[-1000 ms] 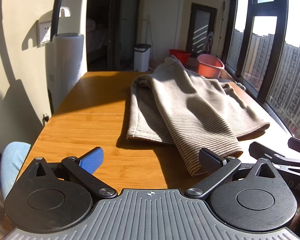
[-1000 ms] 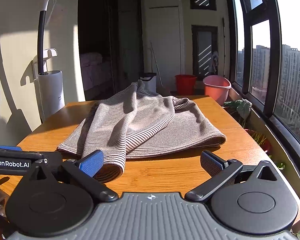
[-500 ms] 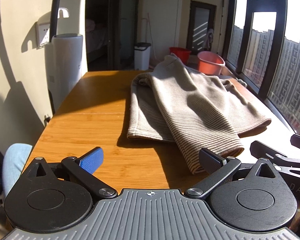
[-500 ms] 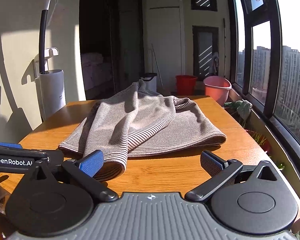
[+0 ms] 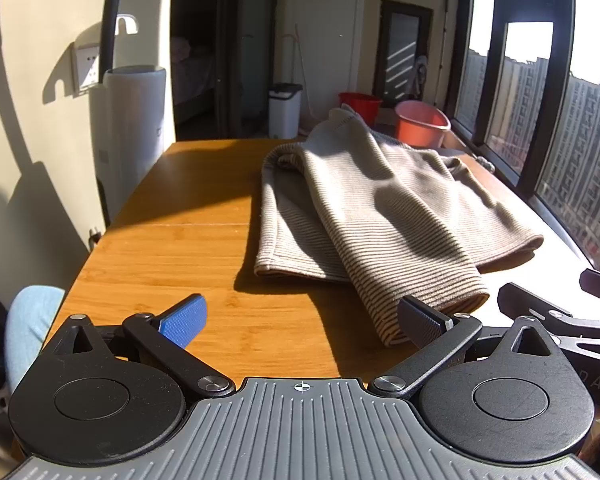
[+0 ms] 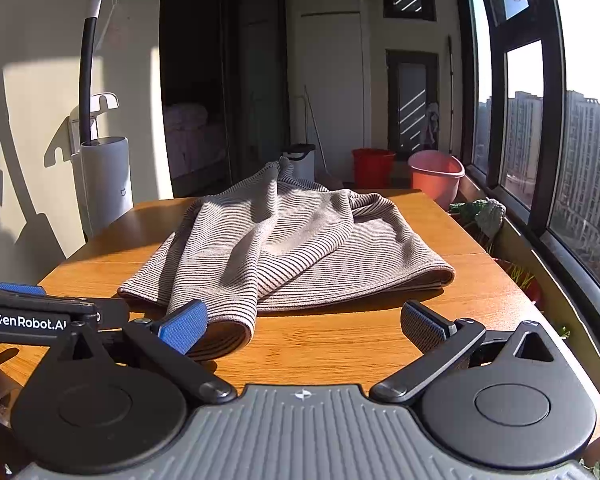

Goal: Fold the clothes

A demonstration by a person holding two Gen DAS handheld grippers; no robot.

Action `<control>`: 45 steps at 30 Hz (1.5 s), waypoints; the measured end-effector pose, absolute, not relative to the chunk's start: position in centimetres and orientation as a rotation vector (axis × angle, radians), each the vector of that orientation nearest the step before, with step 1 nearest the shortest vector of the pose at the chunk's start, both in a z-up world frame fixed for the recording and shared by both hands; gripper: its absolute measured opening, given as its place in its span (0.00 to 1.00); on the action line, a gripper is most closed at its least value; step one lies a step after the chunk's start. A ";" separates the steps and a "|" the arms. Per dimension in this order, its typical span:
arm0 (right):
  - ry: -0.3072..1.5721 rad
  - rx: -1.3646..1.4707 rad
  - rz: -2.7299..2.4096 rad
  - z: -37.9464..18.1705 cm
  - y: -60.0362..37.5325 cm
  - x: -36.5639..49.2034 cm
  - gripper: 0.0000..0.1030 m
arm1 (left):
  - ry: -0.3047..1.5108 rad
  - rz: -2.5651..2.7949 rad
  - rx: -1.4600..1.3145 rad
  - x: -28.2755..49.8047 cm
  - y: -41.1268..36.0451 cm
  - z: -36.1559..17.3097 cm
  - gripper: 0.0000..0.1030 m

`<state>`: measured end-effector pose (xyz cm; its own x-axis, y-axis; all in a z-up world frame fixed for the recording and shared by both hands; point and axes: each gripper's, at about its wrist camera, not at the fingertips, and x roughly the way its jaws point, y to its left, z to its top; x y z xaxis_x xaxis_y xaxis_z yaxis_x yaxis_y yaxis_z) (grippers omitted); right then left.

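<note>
A beige striped knit garment [image 5: 380, 216] lies rumpled on the wooden table [image 5: 172, 240], one sleeve draped toward the near edge; it also shows in the right wrist view [image 6: 284, 248]. My left gripper [image 5: 302, 320] is open and empty, just short of the sleeve cuff [image 5: 428, 316] at its right finger. My right gripper [image 6: 304, 326] is open and empty, its left finger beside the same cuff [image 6: 224, 340]. Each gripper shows in the other's view: the right one at the right edge of the left wrist view [image 5: 560, 320], the left one at the left of the right wrist view [image 6: 36, 316].
A white cylindrical appliance [image 5: 134, 128] stands against the wall left of the table. A white bin [image 5: 284, 110], a red bucket [image 6: 372, 168] and a pink basin [image 6: 436, 178] sit beyond the far edge. Plants [image 6: 480, 212] and windows line the right side.
Both grippers have shifted only slightly; the views have tilted a little upward. The garment has not moved and both grippers stay open.
</note>
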<state>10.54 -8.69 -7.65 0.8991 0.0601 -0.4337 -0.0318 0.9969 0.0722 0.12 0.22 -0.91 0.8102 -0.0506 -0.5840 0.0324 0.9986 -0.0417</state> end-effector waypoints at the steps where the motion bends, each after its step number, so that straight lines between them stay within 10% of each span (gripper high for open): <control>1: 0.455 0.065 0.048 -7.6 -8.7 10.6 1.00 | 0.625 -0.045 -0.030 0.1 0.2 -0.9 1.00; 45: 0.446 0.070 0.030 -7.9 -8.8 11.1 1.00 | 0.652 -0.036 -0.031 0.9 0.4 -1.2 1.00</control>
